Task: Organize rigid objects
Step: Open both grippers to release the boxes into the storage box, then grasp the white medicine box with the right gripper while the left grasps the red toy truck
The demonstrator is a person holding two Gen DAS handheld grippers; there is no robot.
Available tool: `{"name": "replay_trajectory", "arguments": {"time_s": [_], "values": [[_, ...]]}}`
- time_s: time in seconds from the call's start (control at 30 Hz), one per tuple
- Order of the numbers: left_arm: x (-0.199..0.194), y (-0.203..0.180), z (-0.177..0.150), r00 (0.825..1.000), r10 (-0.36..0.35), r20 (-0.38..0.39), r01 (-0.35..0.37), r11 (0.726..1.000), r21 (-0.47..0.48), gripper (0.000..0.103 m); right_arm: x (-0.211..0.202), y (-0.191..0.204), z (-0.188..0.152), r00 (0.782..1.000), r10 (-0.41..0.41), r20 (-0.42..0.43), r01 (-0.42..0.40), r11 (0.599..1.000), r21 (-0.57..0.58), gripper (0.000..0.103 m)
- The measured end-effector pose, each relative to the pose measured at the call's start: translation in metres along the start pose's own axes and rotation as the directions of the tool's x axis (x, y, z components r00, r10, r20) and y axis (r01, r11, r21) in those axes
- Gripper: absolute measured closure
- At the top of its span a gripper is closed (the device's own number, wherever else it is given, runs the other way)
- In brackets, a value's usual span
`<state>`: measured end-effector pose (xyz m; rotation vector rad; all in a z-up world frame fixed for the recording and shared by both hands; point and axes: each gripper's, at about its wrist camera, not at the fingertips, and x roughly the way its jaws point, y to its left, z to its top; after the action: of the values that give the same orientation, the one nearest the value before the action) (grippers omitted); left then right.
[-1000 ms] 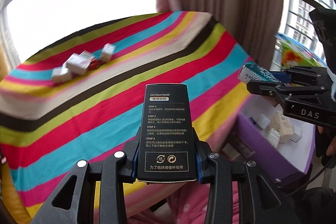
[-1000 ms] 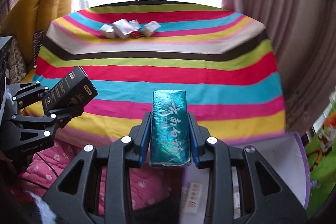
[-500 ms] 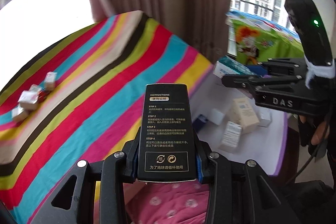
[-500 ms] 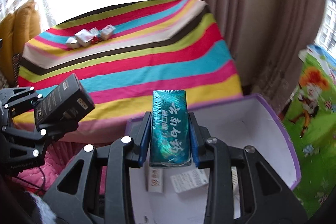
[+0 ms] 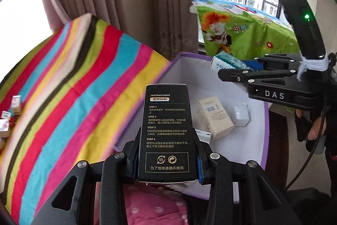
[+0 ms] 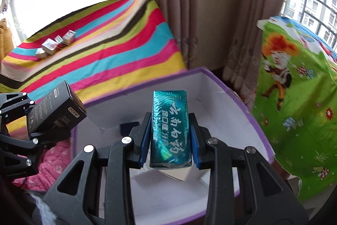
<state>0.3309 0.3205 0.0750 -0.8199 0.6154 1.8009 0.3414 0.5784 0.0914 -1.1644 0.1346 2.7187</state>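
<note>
My left gripper [image 5: 167, 153] is shut on a black box [image 5: 166, 132] printed with instructions, held over the near rim of a purple bin [image 5: 265, 119] with a white inside. My right gripper [image 6: 169, 140] is shut on a teal box [image 6: 170, 128], held above the same purple bin [image 6: 238, 96]. The right gripper and its teal box [image 5: 226, 61] show at the right of the left wrist view; the black box [image 6: 55, 113] shows at the left of the right wrist view. A cream box [image 5: 214, 117] and a small white box [image 5: 241, 113] lie in the bin.
A striped cloth covers the table [image 6: 101, 43] left of the bin, with several small boxes [image 6: 55, 44] at its far side. A pink curtain [image 6: 202, 3] hangs behind. A green cartoon mat [image 6: 294, 88] stands right of the bin. Pink dotted fabric [image 5: 155, 206] lies below.
Both grippers swung right from over the striped table to over the purple bin, each still holding its box.
</note>
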Motion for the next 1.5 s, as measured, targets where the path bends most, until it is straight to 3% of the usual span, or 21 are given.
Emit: {"name": "replay_trajectory", "arguments": {"time_s": [0.2, 0.27, 0.3, 0.33, 0.37, 0.4, 0.43, 0.5, 0.63, 0.7, 0.8, 0.93, 0.97, 1.07, 1.17, 1.27, 1.3, 1.33, 1.43, 1.5], "values": [[0.017, -0.029, -0.009, 0.999, -0.037, -0.020, 0.039, 0.994, 0.100, 0.063, 0.009, -0.010, -0.009, 0.998, -0.051, -0.039, 0.052, 0.999, 0.004, 0.066], [0.015, -0.032, -0.009, 0.997, -0.081, -0.003, 0.081, 0.991, 0.107, 0.060, 0.010, -0.013, -0.005, 0.996, -0.088, -0.030, 0.088, 0.996, 0.013, 0.065], [0.013, -0.032, -0.010, 0.995, -0.104, 0.004, 0.103, 0.989, 0.111, 0.057, 0.009, -0.014, -0.002, 0.992, -0.123, -0.023, 0.123, 0.992, 0.018, 0.062], [0.008, -0.032, -0.011, 0.993, -0.117, 0.022, 0.114, 0.987, 0.115, 0.045, 0.007, -0.016, 0.002, 0.985, -0.174, -0.012, 0.175, 0.984, 0.026, 0.057], [0.000, -0.032, -0.012, 0.993, -0.107, 0.057, 0.100, 0.988, 0.117, 0.031, 0.004, -0.016, 0.007, 0.978, -0.208, 0.001, 0.207, 0.977, 0.040, 0.043], [-0.009, -0.028, -0.015, 0.991, -0.084, 0.104, 0.072, 0.991, 0.113, 0.025, 0.001, -0.014, 0.012, 0.977, -0.214, 0.018, 0.213, 0.975, 0.058, 0.035], [-0.015, -0.024, -0.017, 0.989, -0.069, 0.132, 0.055, 0.993, 0.106, 0.017, -0.002, -0.011, 0.018, 0.981, -0.191, 0.034, 0.189, 0.980, 0.067, 0.035], [-0.031, 0.000, -0.024, 0.979, -0.017, 0.204, 0.007, 0.999, 0.048, 0.016, -0.004, 0.007, 0.031, 0.991, -0.117, 0.059, 0.114, 0.993, 0.041, 0.035], [-0.040, 0.069, -0.045, 0.968, 0.144, 0.204, -0.117, 0.983, -0.142, 0.016, 0.004, 0.081, 0.049, 0.996, 0.010, 0.093, 0.003, 0.990, -0.141, 0.028], [-0.045, 0.112, -0.062, 0.952, 0.253, 0.173, -0.208, 0.947, -0.244, 0.016, 0.017, 0.122, 0.056, 0.993, 0.092, 0.076, -0.073, 0.974, -0.216, 0.027], [-0.055, 0.174, -0.093, 0.909, 0.406, 0.095, -0.347, 0.862, -0.371, 0.016, 0.041, 0.186, 0.066, 0.980, 0.195, 0.032, -0.175, 0.932, -0.319, 0.027], [-0.064, 0.251, -0.128, 0.833, 0.553, -0.033, -0.504, 0.732, -0.458, 0.016, 0.074, 0.267, 0.079, 0.953, 0.304, -0.009, -0.275, 0.849, -0.451, 0.027], [-0.066, 0.273, -0.137, 0.812, 0.580, -0.068, -0.534, 0.691, -0.488, 0.016, 0.083, 0.284, 0.084, 0.946, 0.323, -0.019, -0.294, 0.833, -0.469, 0.027], [-0.073, 0.329, -0.164, 0.773, 0.615, -0.157, -0.581, 0.586, -0.565, 0.016, 0.118, 0.327, 0.103, 0.925, 0.375, -0.057, -0.356, 0.805, -0.475, 0.027], [-0.077, 0.374, -0.194, 0.745, 0.622, -0.240, -0.608, 0.487, -0.627, 0.016, 0.155, 0.361, 0.122, 0.920, 0.382, -0.094, -0.382, 0.810, -0.446, 0.027], [-0.083, 0.401, -0.223, 0.746, 0.603, -0.282, -0.591, 0.404, -0.699, 0.016, 0.193, 0.386, 0.138, 0.907, 0.394, -0.148, -0.418, 0.811, -0.408, 0.027], [-0.082, 0.407, -0.230, 0.762, 0.577, -0.294, -0.570, 0.382, -0.727, 0.016, 0.203, 0.392, 0.142, 0.902, 0.400, -0.162, -0.430, 0.811, -0.396, 0.027], [-0.082, 0.415, -0.240, 0.795, 0.532, -0.291, -0.523, 0.358, -0.774, 0.016, 0.215, 0.399, 0.147, 0.899, 0.402, -0.177, -0.439, 0.812, -0.385, 0.027], [-0.088, 0.417, -0.247, 0.804, 0.533, -0.264, -0.486, 0.333, -0.808, 0.015, 0.245, 0.418, 0.160, 0.893, 0.400, -0.207, -0.449, 0.817, -0.360, 0.027], [-0.086, 0.415, -0.246, 0.796, 0.535, -0.284, -0.508, 0.336, -0.793, 0.015, 0.261, 0.426, 0.175, 0.891, 0.403, -0.210, -0.453, 0.828, -0.330, 0.027]]}}
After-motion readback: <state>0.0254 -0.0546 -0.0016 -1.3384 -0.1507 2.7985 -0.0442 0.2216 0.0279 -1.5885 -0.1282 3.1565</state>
